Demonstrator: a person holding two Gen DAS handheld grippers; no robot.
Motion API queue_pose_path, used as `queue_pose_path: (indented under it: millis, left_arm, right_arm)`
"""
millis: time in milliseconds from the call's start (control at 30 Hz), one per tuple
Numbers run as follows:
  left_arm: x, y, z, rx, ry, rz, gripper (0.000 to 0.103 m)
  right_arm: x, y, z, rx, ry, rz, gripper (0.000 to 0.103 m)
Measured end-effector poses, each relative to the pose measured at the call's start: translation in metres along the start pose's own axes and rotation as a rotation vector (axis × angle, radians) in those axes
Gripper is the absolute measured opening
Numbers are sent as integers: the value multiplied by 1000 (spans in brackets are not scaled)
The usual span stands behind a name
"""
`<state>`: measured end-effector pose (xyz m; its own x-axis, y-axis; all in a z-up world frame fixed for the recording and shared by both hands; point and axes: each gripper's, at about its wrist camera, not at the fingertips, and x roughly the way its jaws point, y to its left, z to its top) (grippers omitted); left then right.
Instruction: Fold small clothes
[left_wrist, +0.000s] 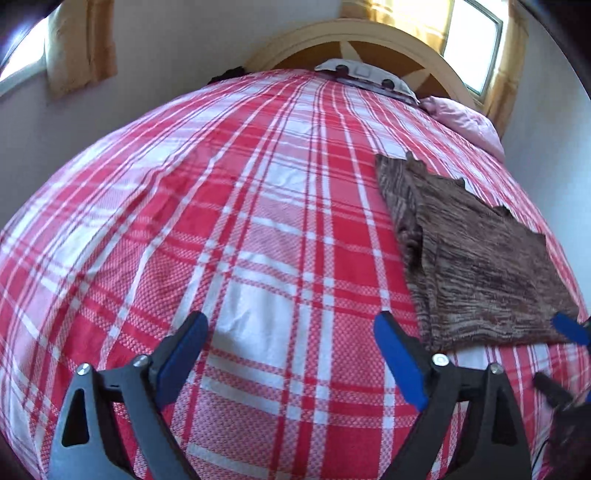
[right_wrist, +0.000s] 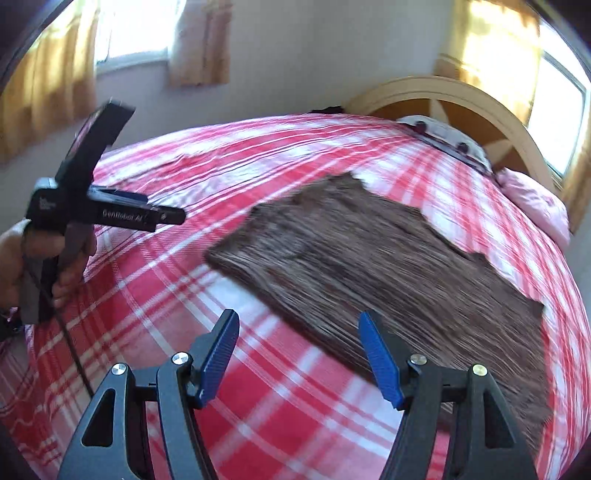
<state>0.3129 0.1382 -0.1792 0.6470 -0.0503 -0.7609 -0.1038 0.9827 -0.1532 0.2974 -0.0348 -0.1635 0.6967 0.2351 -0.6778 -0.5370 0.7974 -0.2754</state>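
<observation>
**Two grippers spread wide over a bed, brown garment lying flat**

Both grippers hang above the bed (left_wrist: 258, 221) with nothing between their fingers. The left gripper (left_wrist: 291, 354) is held over bare plaid cover, its blue-padded fingers set far apart and pointing up the bed toward the headboard (left_wrist: 369, 40). In the right wrist view the left gripper's body appears at the far left, gripped by the person's hand (right_wrist: 44, 258), tilted, with a cable trailing down from it.

The right gripper (right_wrist: 299, 354) is also spread wide. Its right finger (right_wrist: 380, 354) overlaps the near edge of the brown garment (right_wrist: 388, 266), while the left finger sits over the cover; whether it touches the fabric cannot be told, and this view is blurred.

The garment lies flat on the right side of the bed, beside the left gripper. Its long axis runs diagonally, from the near right corner up toward the pillows (left_wrist: 469, 118), with a ragged far edge.
</observation>
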Motion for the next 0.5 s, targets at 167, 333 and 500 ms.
queue_pose_path:
  millis: [167, 333, 500]
  left_arm:
    - [0, 3, -2, -18, -8, -31, 96]
    - [2, 2, -2, -13, -3, -35, 100]
    - [3, 0, -2, -1, -1, -24, 101]
  right_arm:
    - [27, 31, 10, -87, 22, -16, 68]
    - [46, 45, 13, -117, 49, -36, 68]
    - [53, 49, 23, -113, 42, -76, 68]
